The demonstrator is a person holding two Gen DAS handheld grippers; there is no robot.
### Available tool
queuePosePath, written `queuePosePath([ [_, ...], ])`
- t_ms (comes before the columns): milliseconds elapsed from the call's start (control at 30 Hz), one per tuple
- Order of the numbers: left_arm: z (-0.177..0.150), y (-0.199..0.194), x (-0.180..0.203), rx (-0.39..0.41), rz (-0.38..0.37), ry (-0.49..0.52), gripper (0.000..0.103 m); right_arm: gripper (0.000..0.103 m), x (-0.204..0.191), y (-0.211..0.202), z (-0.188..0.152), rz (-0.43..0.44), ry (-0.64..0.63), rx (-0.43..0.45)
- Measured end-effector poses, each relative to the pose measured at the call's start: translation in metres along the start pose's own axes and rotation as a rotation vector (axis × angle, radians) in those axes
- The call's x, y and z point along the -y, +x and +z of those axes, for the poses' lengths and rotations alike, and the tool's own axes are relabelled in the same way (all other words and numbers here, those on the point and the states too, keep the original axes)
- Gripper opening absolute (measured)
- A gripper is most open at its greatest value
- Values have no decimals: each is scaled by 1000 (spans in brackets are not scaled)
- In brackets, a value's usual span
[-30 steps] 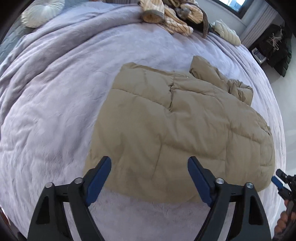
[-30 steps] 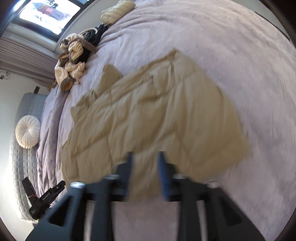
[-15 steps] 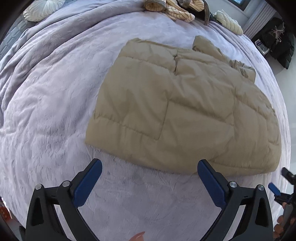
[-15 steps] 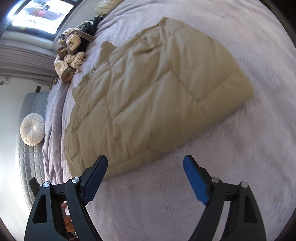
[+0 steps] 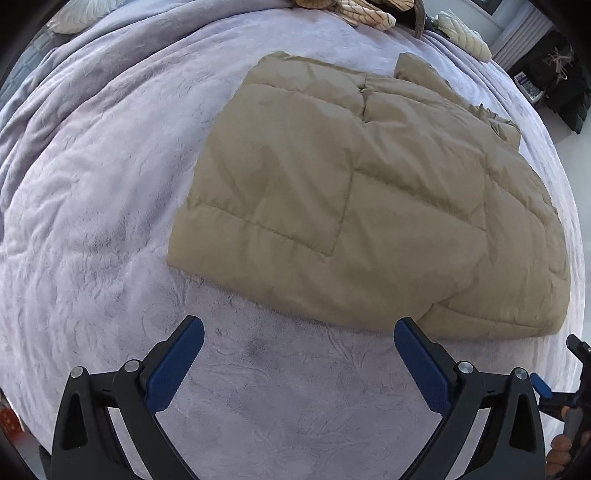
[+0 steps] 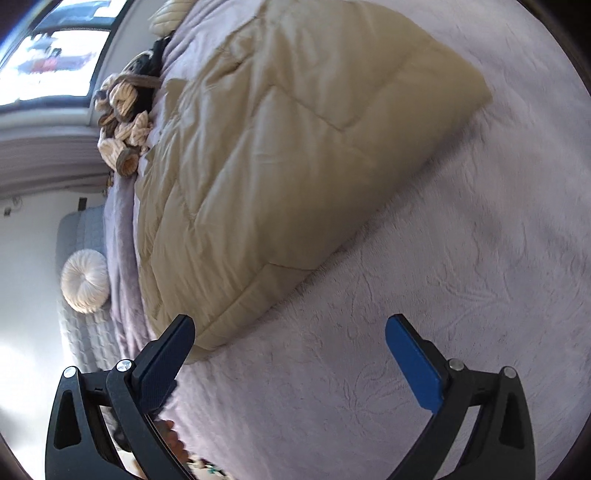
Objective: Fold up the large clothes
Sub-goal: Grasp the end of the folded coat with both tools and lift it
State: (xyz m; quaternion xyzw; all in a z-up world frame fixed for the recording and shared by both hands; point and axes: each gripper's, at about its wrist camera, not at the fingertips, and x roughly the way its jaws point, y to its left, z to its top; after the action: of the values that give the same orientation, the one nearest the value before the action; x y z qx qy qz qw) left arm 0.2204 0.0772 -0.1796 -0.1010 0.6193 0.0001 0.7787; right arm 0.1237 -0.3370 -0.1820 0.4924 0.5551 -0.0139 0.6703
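Note:
A tan quilted puffer jacket lies folded on the lavender bedspread; it also shows in the right wrist view. My left gripper is open and empty, hovering over bare bedspread just short of the jacket's near edge. My right gripper is open and empty, its left finger close to the jacket's near corner. The right gripper's tip also shows at the right edge of the left wrist view.
A pile of cream striped clothes lies at the far end of the bed, also in the left wrist view. A round white cushion sits beside the bed. A window is beyond. The bed's edge is near my right gripper.
My right gripper has opened and let go of the jacket. Both grippers have pulled back from the jacket toward the bed's near edge. The jacket now lies flat and folded.

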Motion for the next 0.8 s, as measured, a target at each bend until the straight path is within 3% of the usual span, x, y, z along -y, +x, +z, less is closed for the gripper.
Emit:
queuePosePath([
  [167, -2, 7, -7, 0, -53, -32, 103, 103, 15, -1, 3, 20, 45, 6],
  [633, -1, 48, -60, -48, -428, -299, 103, 103, 27, 4, 29, 151, 82, 47],
  [800, 6, 67, -62, -41, -496, -329, 103, 103, 33, 15, 41, 198, 90, 61],
])
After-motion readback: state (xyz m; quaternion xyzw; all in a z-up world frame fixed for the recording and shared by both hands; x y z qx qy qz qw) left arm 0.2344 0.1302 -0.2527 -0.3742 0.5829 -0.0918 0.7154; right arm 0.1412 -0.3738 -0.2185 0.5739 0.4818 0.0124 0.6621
